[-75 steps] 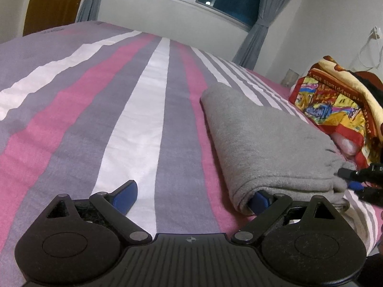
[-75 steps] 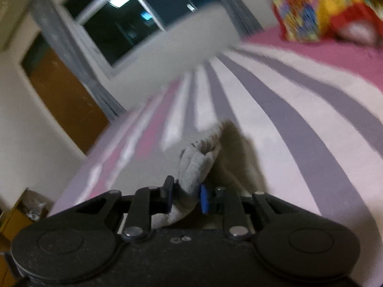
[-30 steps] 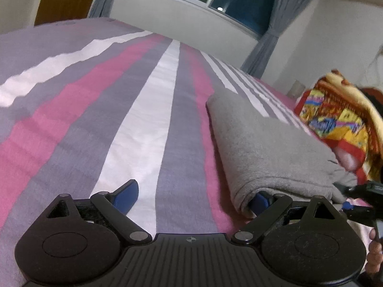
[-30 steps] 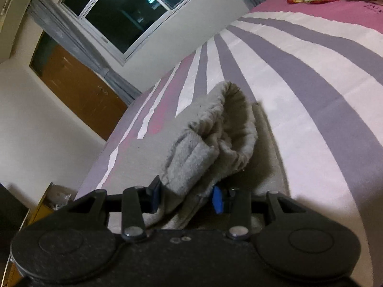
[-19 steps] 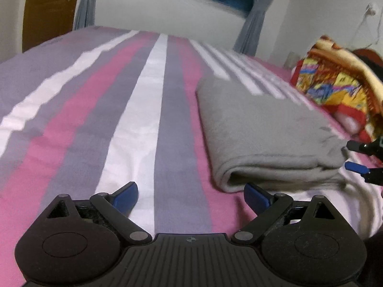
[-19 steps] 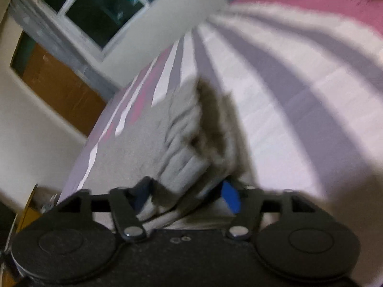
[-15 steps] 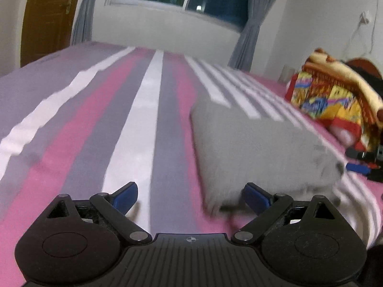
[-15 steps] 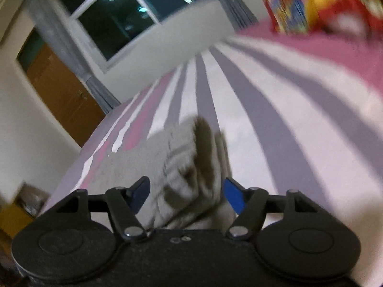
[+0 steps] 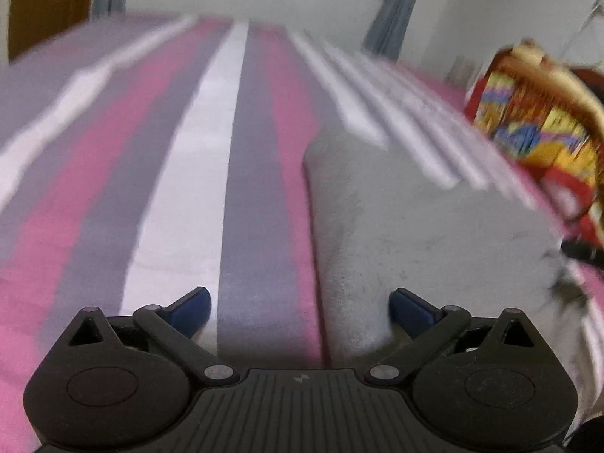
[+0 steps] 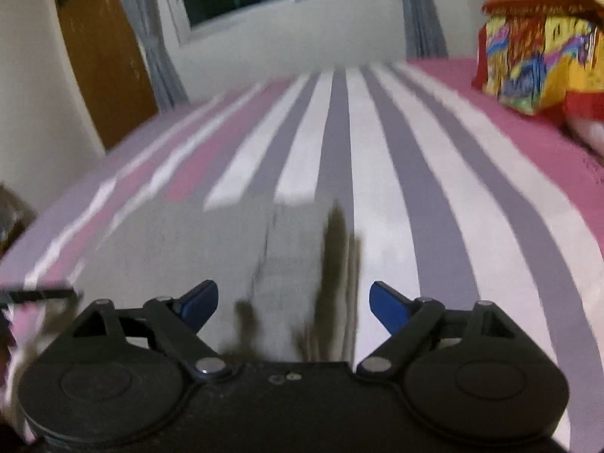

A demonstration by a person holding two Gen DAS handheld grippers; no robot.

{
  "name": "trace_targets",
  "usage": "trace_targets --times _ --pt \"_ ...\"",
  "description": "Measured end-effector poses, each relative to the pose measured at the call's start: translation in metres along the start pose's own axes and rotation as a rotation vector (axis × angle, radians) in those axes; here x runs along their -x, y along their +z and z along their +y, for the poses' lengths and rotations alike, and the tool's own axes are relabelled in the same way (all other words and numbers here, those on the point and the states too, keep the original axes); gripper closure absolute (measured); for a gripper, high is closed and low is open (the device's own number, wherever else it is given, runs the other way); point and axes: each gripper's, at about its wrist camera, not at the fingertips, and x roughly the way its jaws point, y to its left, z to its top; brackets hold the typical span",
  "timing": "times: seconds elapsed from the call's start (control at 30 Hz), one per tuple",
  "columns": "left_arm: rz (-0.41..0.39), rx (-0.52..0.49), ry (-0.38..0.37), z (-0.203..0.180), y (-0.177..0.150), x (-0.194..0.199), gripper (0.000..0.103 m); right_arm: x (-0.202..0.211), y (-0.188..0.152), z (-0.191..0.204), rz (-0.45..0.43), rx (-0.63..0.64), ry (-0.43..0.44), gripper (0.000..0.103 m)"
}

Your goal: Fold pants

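Both your grippers have let go: left gripper [image 9: 298, 307] and right gripper [image 10: 292, 302] spread their jaws, leaving the folded grey pants [image 9: 422, 222] resting on the striped bed [image 9: 188, 158] at 2 o'clock.

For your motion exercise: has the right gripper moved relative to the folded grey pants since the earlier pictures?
Yes. The right gripper has let go and pulled back from the grey pants; its jaws are opening, pads clear of the cloth.

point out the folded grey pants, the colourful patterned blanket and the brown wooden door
folded grey pants [image 9: 415, 234], left wrist view, top face
colourful patterned blanket [image 10: 528, 56], right wrist view, front side
brown wooden door [image 10: 102, 56], right wrist view, middle panel
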Motion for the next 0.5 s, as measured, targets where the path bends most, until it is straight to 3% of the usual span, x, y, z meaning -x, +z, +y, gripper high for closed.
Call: trace_targets --times 0.03,0.1,0.13,0.2,0.33,0.43,0.5 --pt "0.002 -0.003 0.000 0.000 0.004 -0.003 0.000 -0.012 0.003 -0.002 0.025 0.010 -0.020 0.015" --pt "-0.025 -0.001 -0.021 -0.001 0.018 0.002 0.000 -0.055 0.006 -0.006 0.182 0.050 -0.087 0.014" --pt "-0.061 0.003 -0.037 0.001 0.024 0.004 0.000 -0.069 0.008 -0.011 0.217 0.020 -0.057 0.014" --pt "-0.084 0.004 -0.044 0.005 0.043 -0.001 0.000 -0.066 0.018 -0.015 0.181 0.021 -0.031 0.014" --pt "-0.049 -0.008 -0.024 0.004 0.076 -0.041 0.000 -0.066 0.047 -0.011 0.083 0.007 -0.002 0.017" --pt "0.046 -0.053 0.014 -0.003 0.082 -0.076 0.000 -0.096 0.052 -0.008 0.175 0.045 -0.078 0.014" --pt "0.028 -0.109 0.037 -0.014 0.081 -0.079 0.000 -0.117 0.044 -0.012 0.237 0.042 -0.091 0.013"
